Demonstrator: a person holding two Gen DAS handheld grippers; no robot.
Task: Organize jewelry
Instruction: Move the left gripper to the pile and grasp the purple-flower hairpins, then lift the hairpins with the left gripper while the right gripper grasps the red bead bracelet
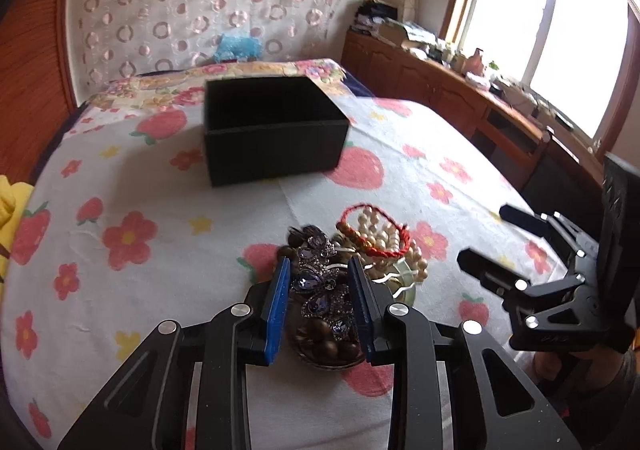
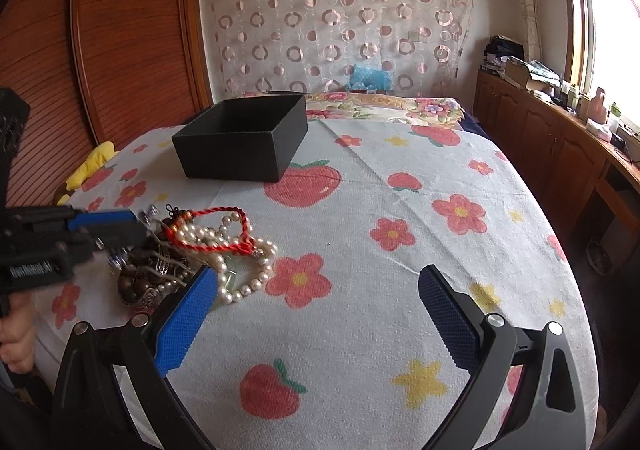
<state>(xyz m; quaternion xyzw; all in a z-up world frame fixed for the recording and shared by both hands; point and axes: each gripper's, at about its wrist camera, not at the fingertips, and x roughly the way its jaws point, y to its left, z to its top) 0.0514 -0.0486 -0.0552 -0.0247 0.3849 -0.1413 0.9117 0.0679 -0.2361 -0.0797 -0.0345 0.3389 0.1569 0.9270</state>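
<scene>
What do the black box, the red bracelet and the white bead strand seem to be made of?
Black box: probably stiff card or fabric-covered board; matte, no shine, sharp edges.
Red bracelet: looks like twisted cord; the spiral strands are visible.
White bead strand: pearl-like beads, glossy cream; real or imitation, I cannot tell.

The sheet [image 2: 380,177] is white, printed with red strawberries, red flowers with yellow centres and yellow stars. The box [image 1: 272,129] is black throughout. A red cord [image 2: 218,228] is seen over cream pearls [image 2: 244,274], beside dark brown beads [image 1: 332,348] and purple stones [image 1: 316,282] set in silver. Blue pads are carried on black fingers [image 2: 184,322]. The curtain [image 2: 340,21] is pale, patterned with pink rings. The cabinets [image 2: 552,137] are reddish brown.
</scene>
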